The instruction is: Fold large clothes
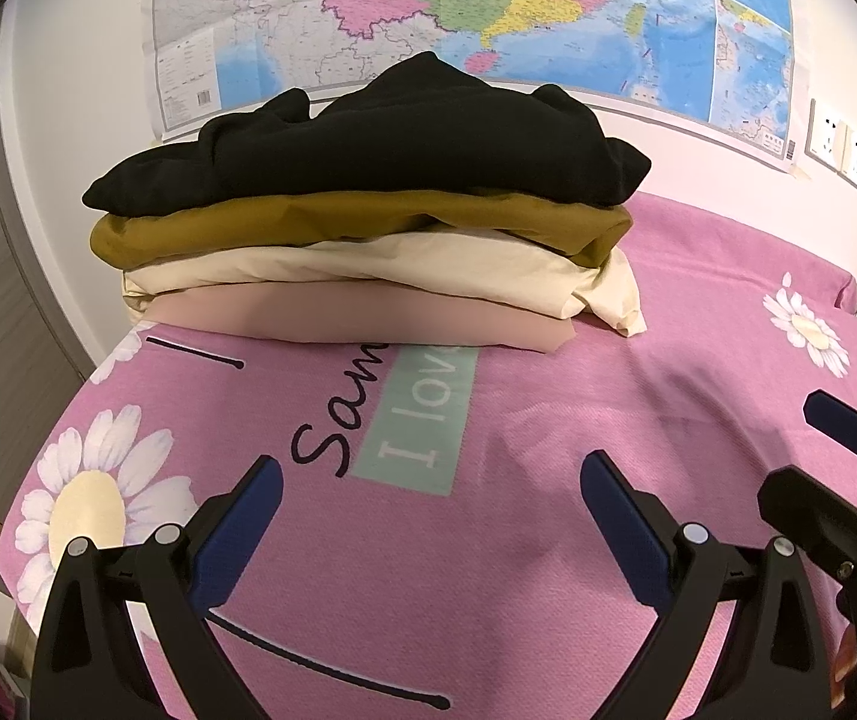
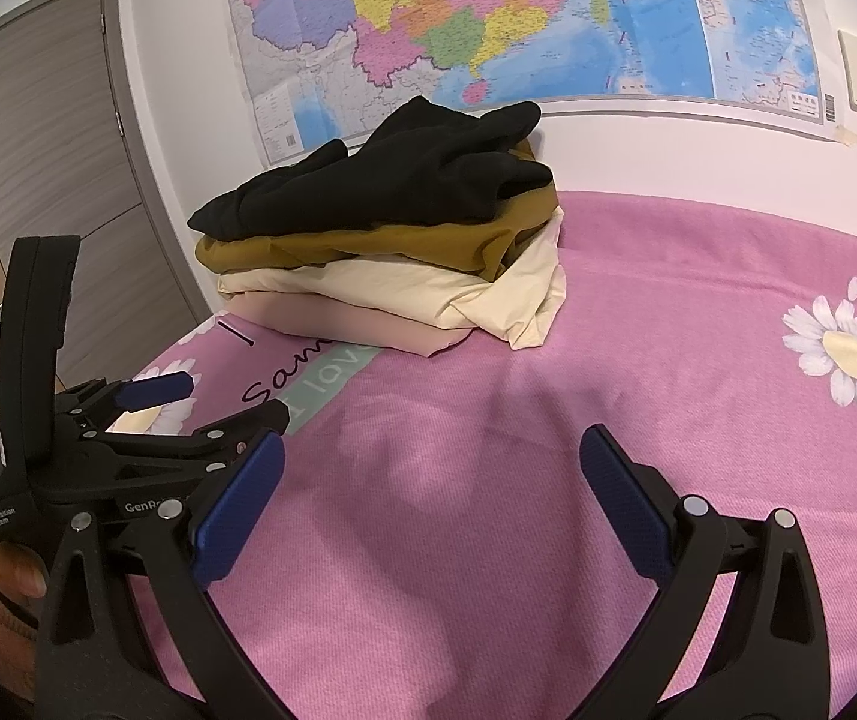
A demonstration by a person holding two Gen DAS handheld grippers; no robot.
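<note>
A stack of folded clothes sits at the far side of the pink bed sheet (image 1: pixel 548 480), by the wall. A black garment (image 1: pixel 380 138) lies on top, over a mustard one (image 1: pixel 362 225), a cream one (image 1: pixel 368 267) and a pale pink one (image 1: pixel 368 312) at the bottom. The stack also shows in the right wrist view, with the black garment (image 2: pixel 404 180) uppermost. My left gripper (image 1: pixel 431 480) is open and empty above the sheet, well short of the stack. My right gripper (image 2: pixel 431 456) is open and empty, just to the right of the left one.
A large map (image 1: pixel 476 6) hangs on the wall behind the stack. Wall sockets (image 1: pixel 848 150) are at the right. A grey door (image 2: pixel 56 138) stands to the left of the bed. The sheet has daisy prints (image 2: pixel 848 348) and lettering (image 1: pixel 404 414).
</note>
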